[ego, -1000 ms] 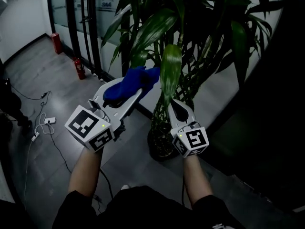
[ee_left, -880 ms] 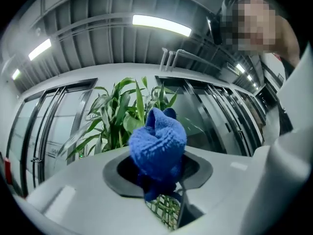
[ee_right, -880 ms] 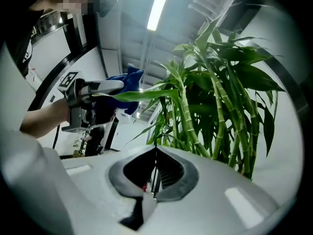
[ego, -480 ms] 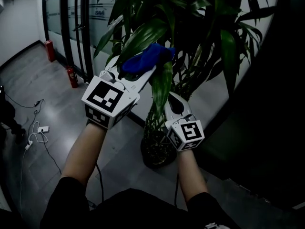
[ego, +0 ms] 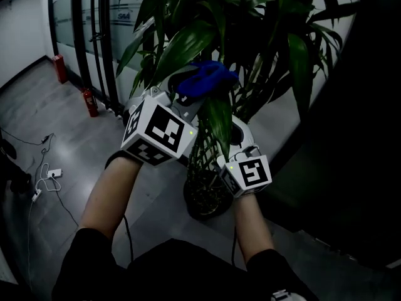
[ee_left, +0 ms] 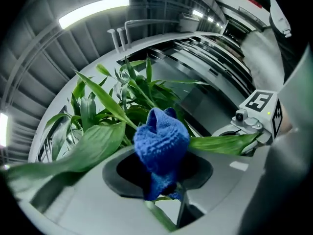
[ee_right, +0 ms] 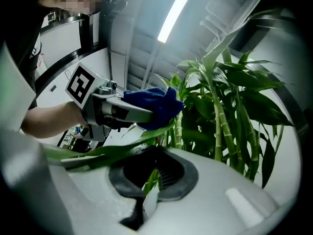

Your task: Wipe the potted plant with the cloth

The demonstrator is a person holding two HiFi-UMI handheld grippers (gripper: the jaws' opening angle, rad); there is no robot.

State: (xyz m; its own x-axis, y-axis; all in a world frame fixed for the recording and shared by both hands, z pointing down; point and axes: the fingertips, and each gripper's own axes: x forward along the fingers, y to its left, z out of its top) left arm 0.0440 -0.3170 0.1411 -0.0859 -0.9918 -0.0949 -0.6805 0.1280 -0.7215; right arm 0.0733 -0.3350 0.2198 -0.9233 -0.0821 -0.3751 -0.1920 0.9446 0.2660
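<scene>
Wipe step in hand: cloth up against a leaf.
L hand-held gripper [ee_left: 164,190] clenched on blue cloth [ee_left: 161,138], touching a leaf [ego: 216,115] of the potted plant [ego: 263,30]. R hand-held gripper [ee_right: 149,182] pinches same leaf taut. Next, prob.: slide cloth along blade w/ light pressure.

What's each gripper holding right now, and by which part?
The left gripper holds the blue cloth, pinched at its lower end, the bunch sticking out past the jaws. The right gripper clamps a long leaf of the potted plant near its tip.
</scene>
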